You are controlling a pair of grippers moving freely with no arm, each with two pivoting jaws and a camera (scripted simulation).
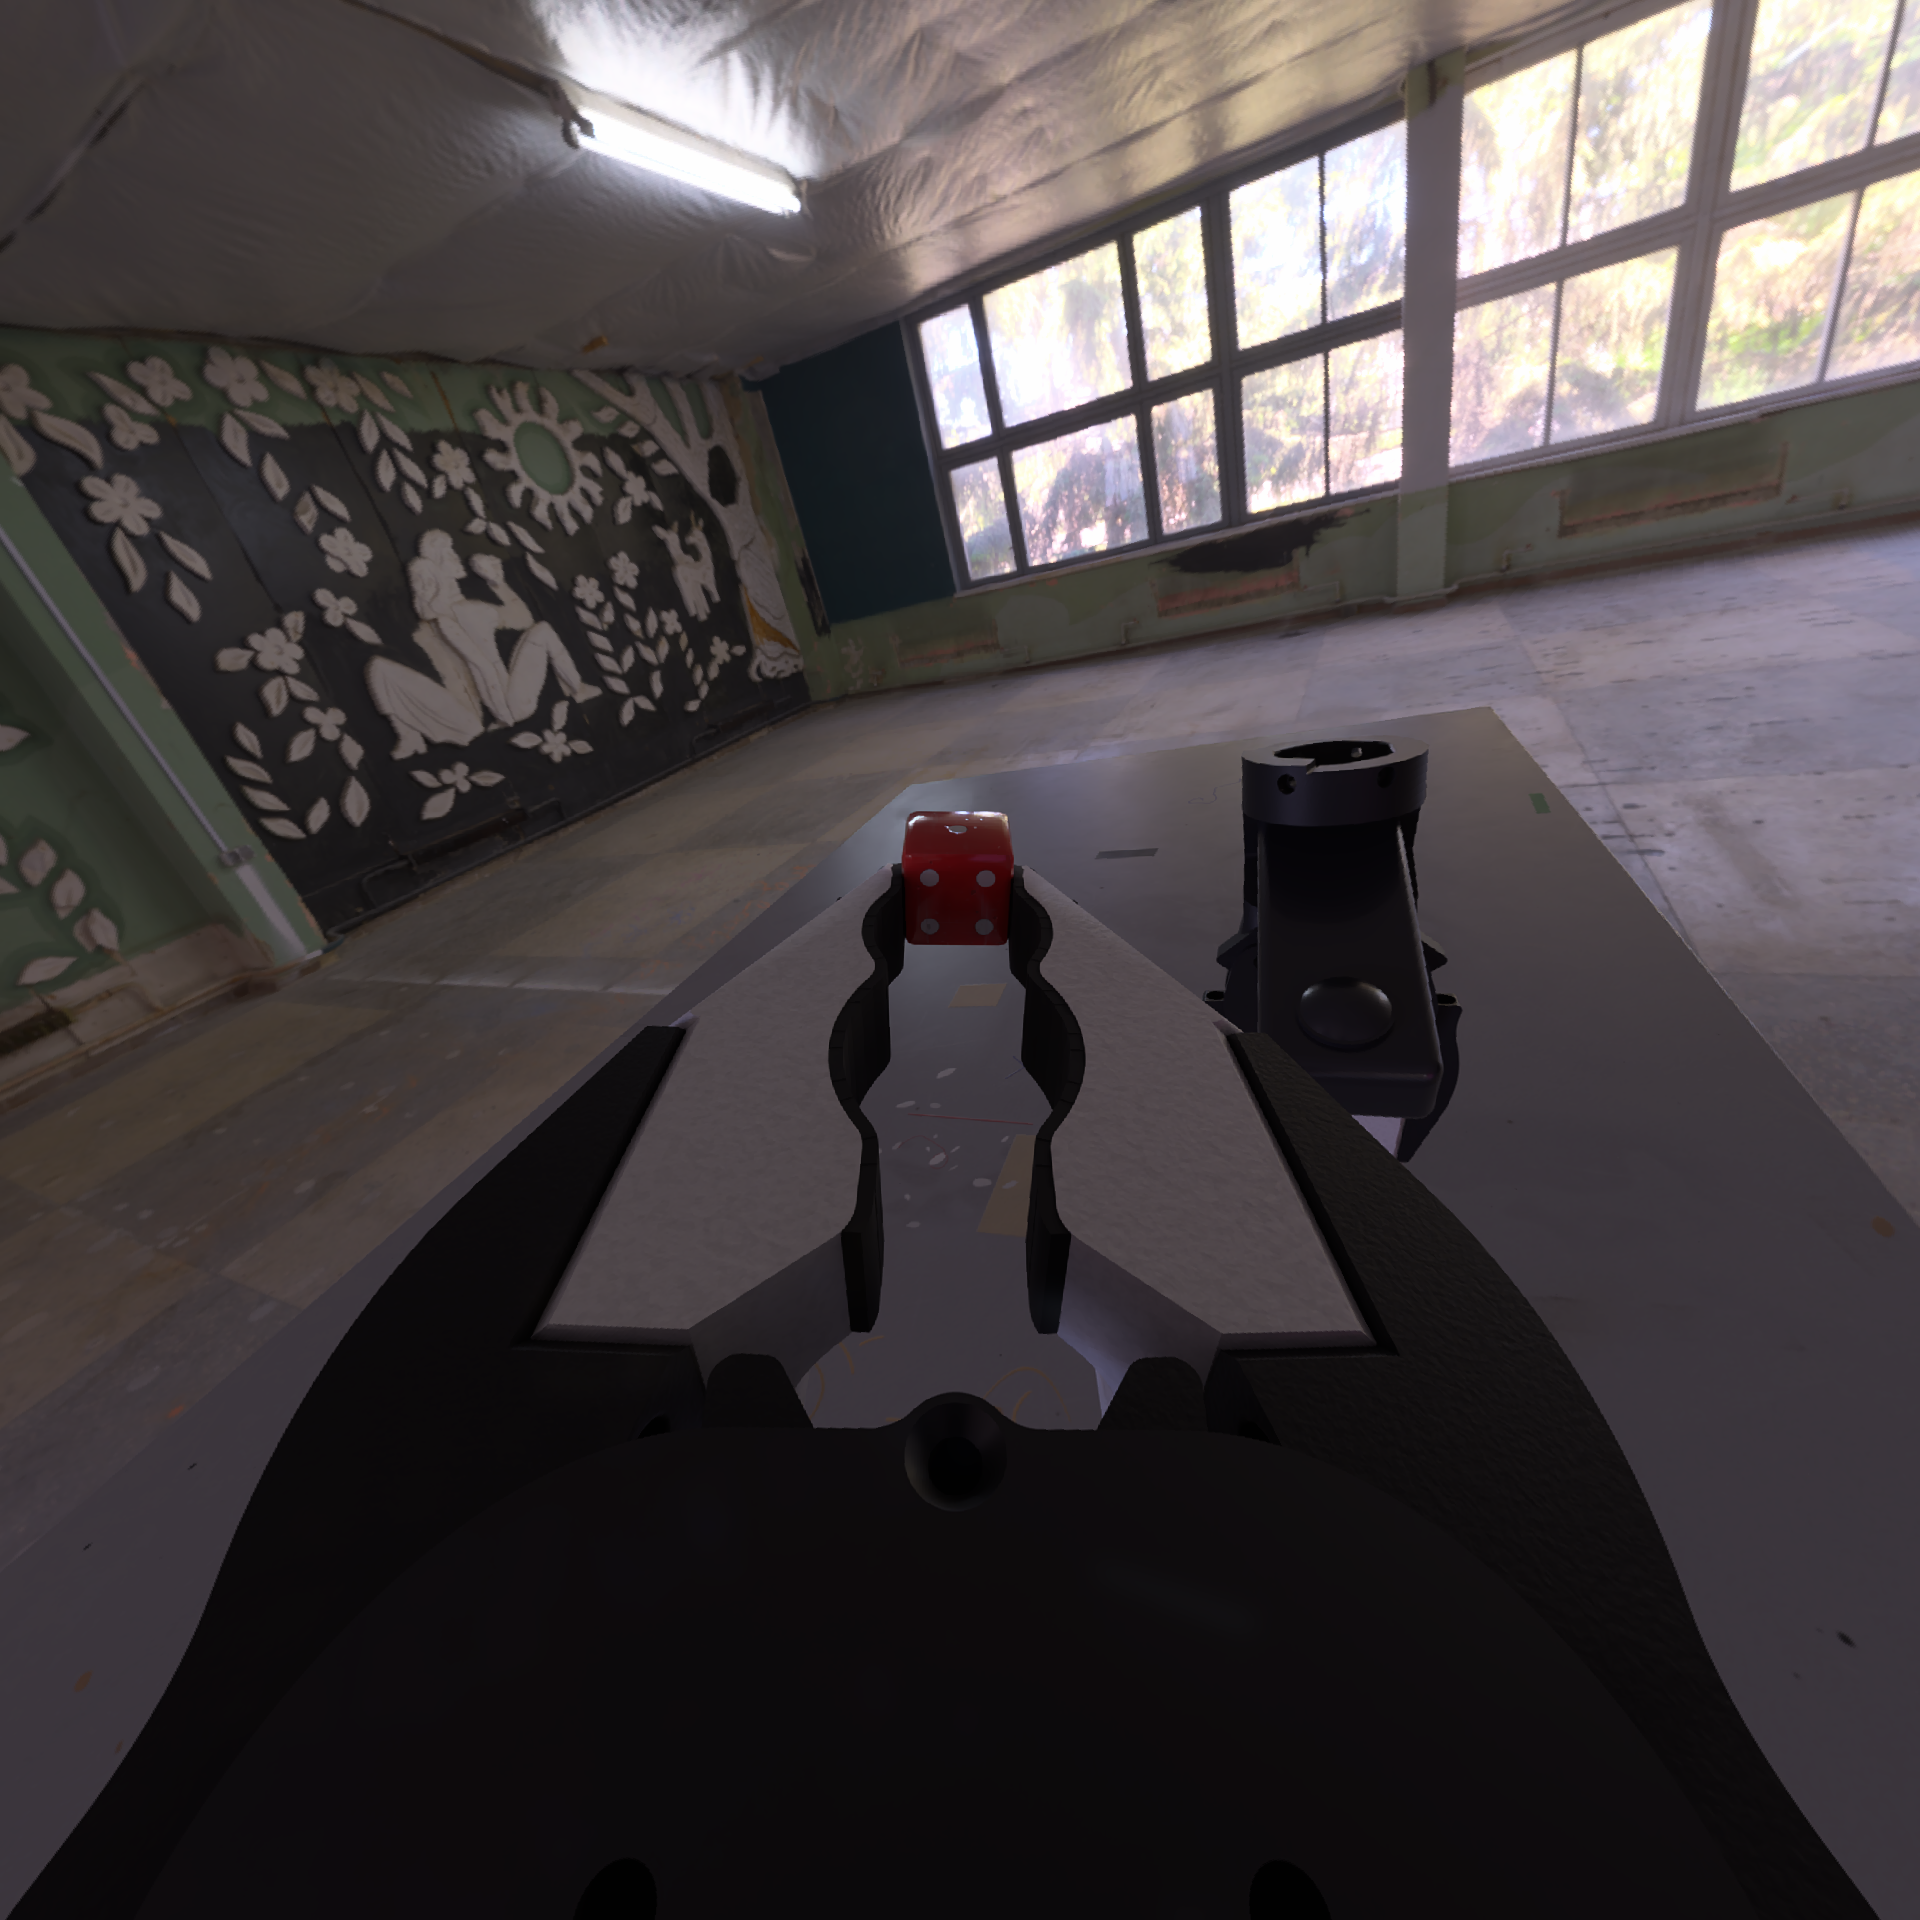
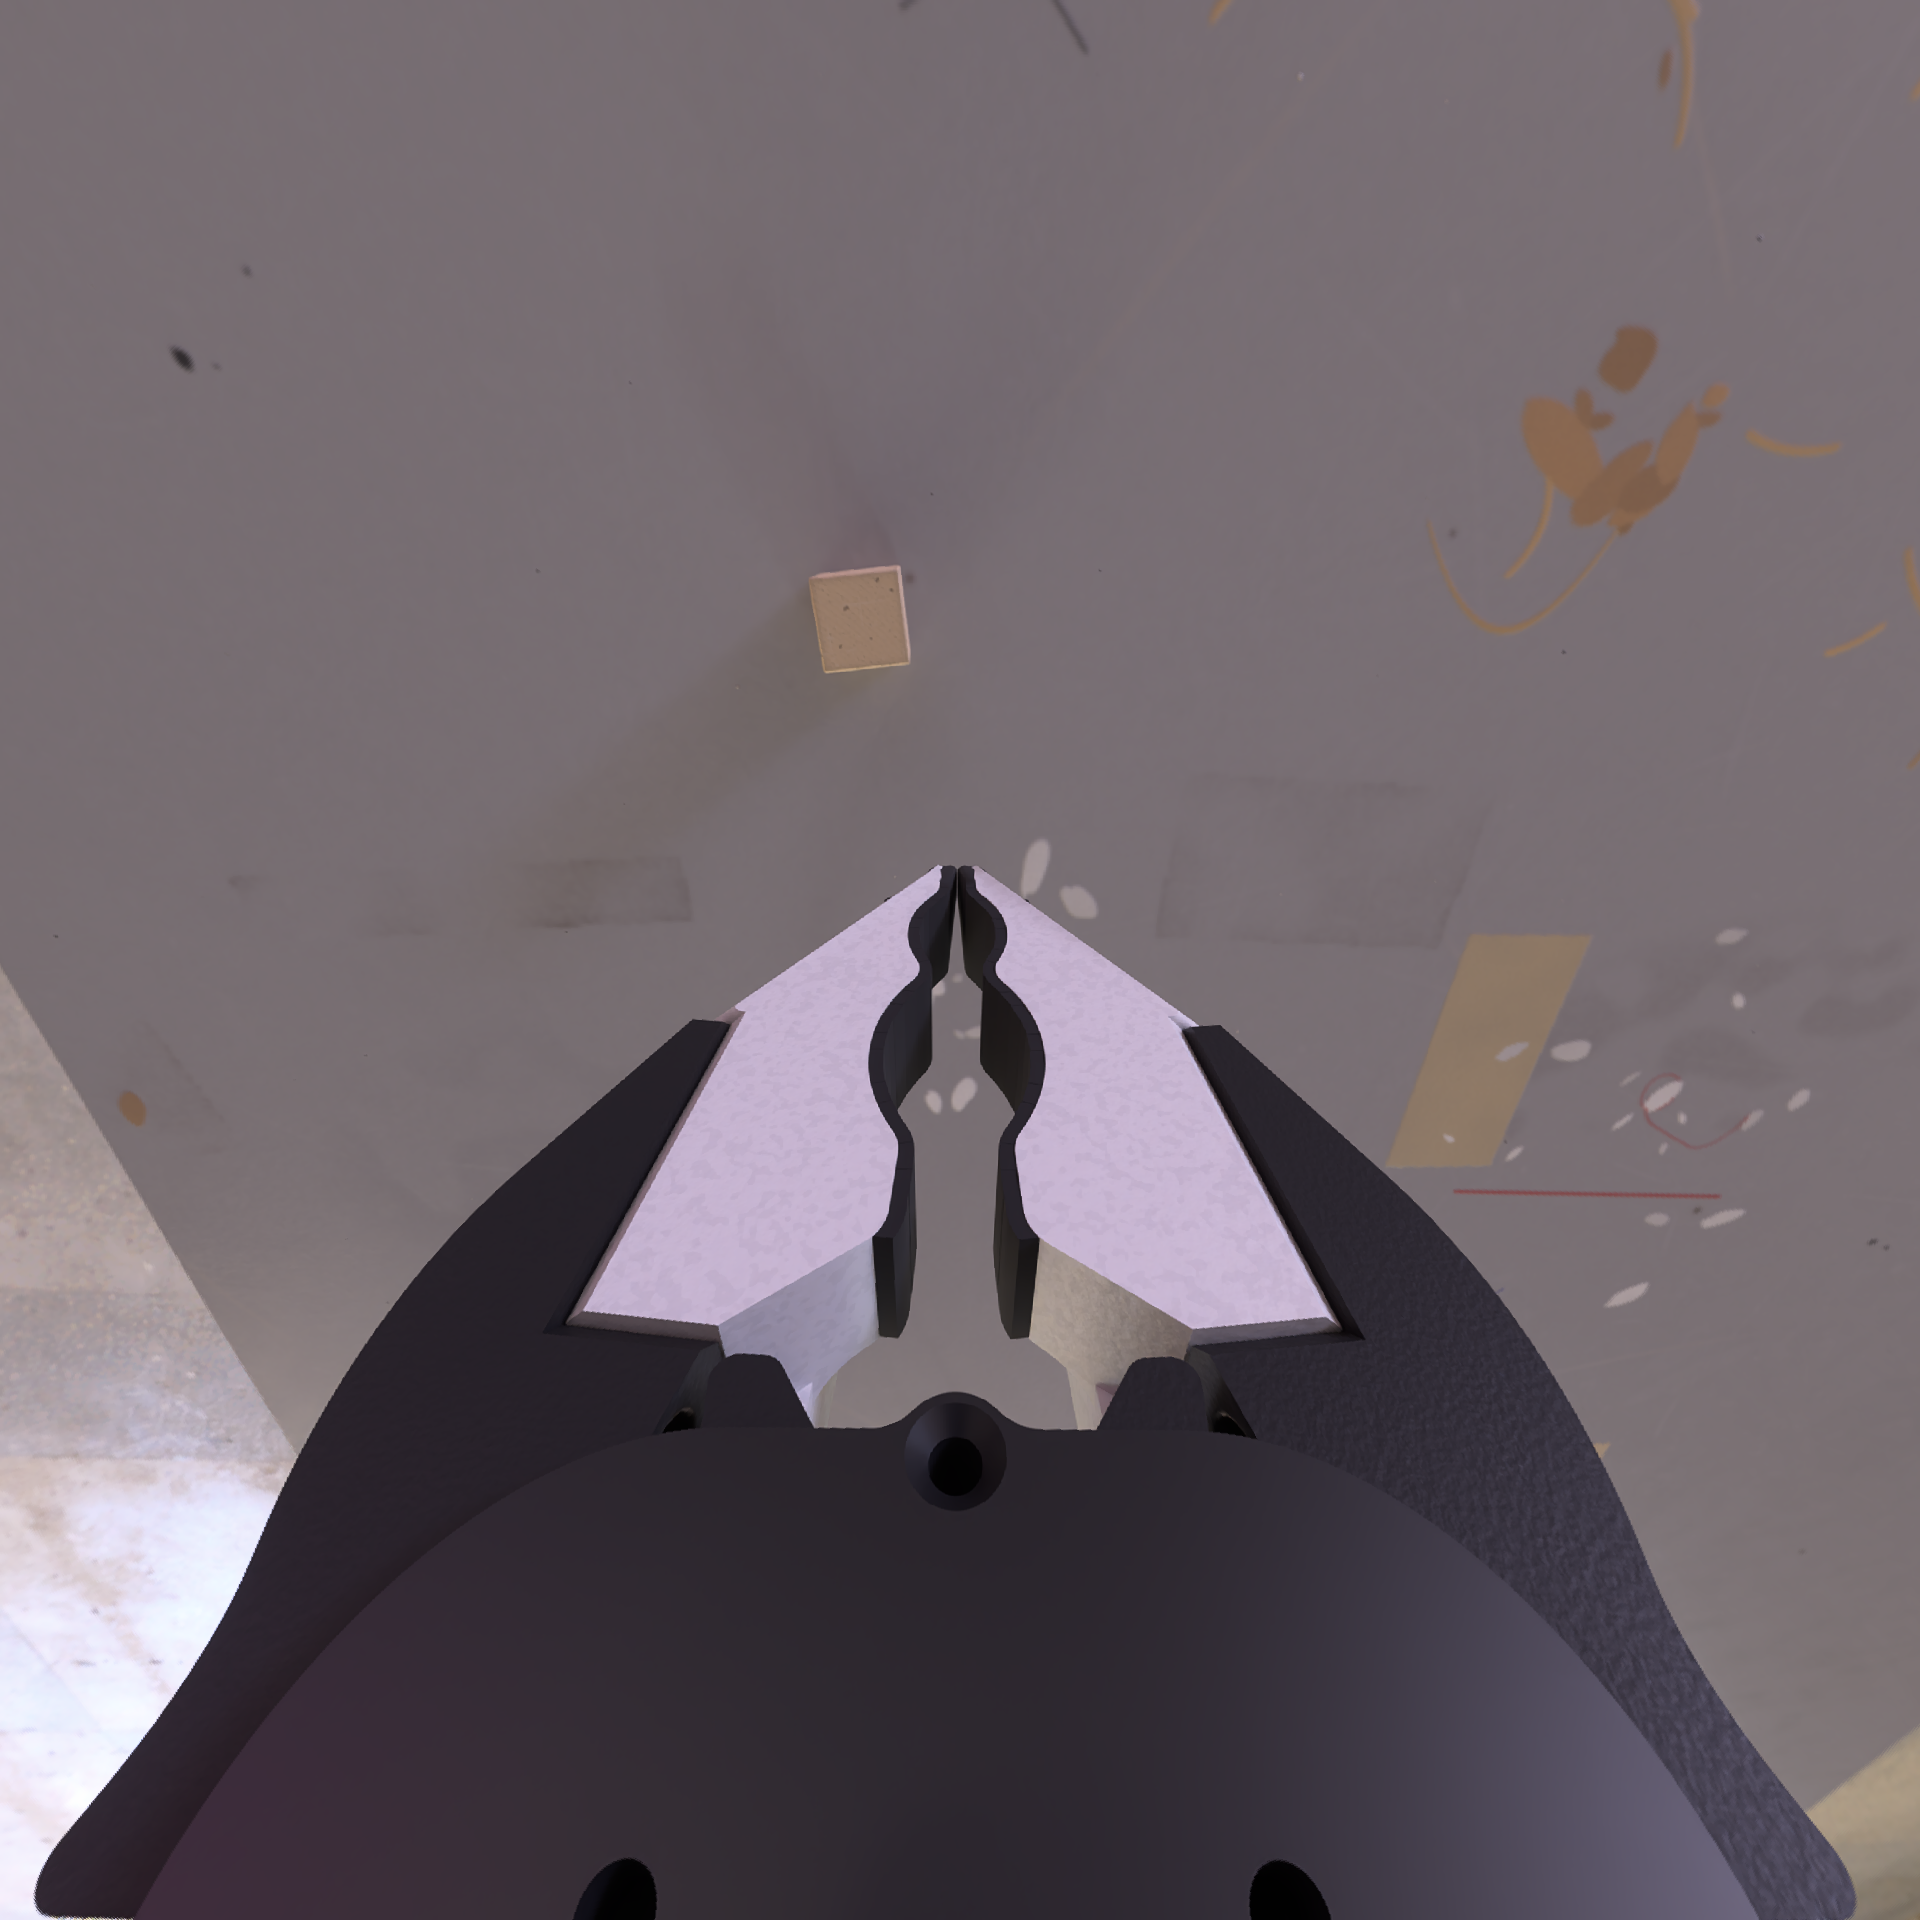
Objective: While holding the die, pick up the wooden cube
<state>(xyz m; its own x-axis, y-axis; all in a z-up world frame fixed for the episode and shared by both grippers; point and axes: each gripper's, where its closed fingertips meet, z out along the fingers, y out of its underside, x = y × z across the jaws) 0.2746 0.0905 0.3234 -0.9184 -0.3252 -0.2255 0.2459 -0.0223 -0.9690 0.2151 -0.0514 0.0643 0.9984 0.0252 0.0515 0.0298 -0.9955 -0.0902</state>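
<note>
In the left wrist view my left gripper is shut on a red die with white pips, held between the fingertips above the grey table. The right gripper's body shows to the right of it, pointing down at the table. In the right wrist view my right gripper is shut and empty, looking down on the table. The small wooden cube lies on the table ahead of the fingertips and a little to the left, apart from them.
The grey table has brown splashes, a tan strip and white flecks on its right side. Its left edge drops to the floor. A room with a mural wall and windows lies beyond.
</note>
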